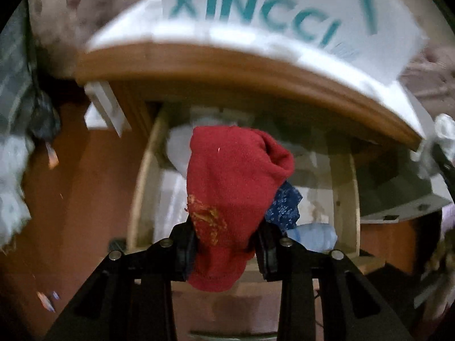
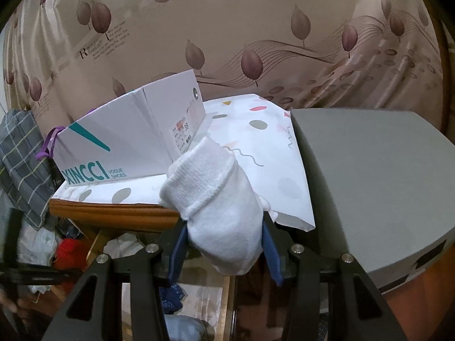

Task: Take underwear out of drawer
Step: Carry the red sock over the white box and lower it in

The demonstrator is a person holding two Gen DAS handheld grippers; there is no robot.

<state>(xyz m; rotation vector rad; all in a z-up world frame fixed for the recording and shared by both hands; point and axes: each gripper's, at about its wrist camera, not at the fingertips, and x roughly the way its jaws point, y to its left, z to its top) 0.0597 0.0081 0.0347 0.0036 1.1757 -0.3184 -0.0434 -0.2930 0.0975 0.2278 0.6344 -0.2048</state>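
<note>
My left gripper (image 1: 224, 227) is shut on a red garment (image 1: 236, 176) with a yellow pattern, held up over the open wooden drawer (image 1: 145, 176). Below it in the drawer lie a dark blue patterned cloth (image 1: 284, 207), a light blue cloth (image 1: 312, 236) and white cloth (image 1: 179, 147). My right gripper (image 2: 224, 221) is shut on a white ribbed garment (image 2: 216, 199), raised in front of the cabinet top. The red garment (image 2: 68, 250) also shows low at the left of the right wrist view, beside a dark blurred shape.
A white XINCCI shoe box (image 2: 128, 142) stands on the cabinet top, which is covered by a spotted white sheet (image 2: 256, 147). A grey box (image 2: 375, 176) sits to the right. Grey checked fabric (image 2: 20, 153) hangs at the left. A leaf-patterned curtain (image 2: 256, 28) is behind.
</note>
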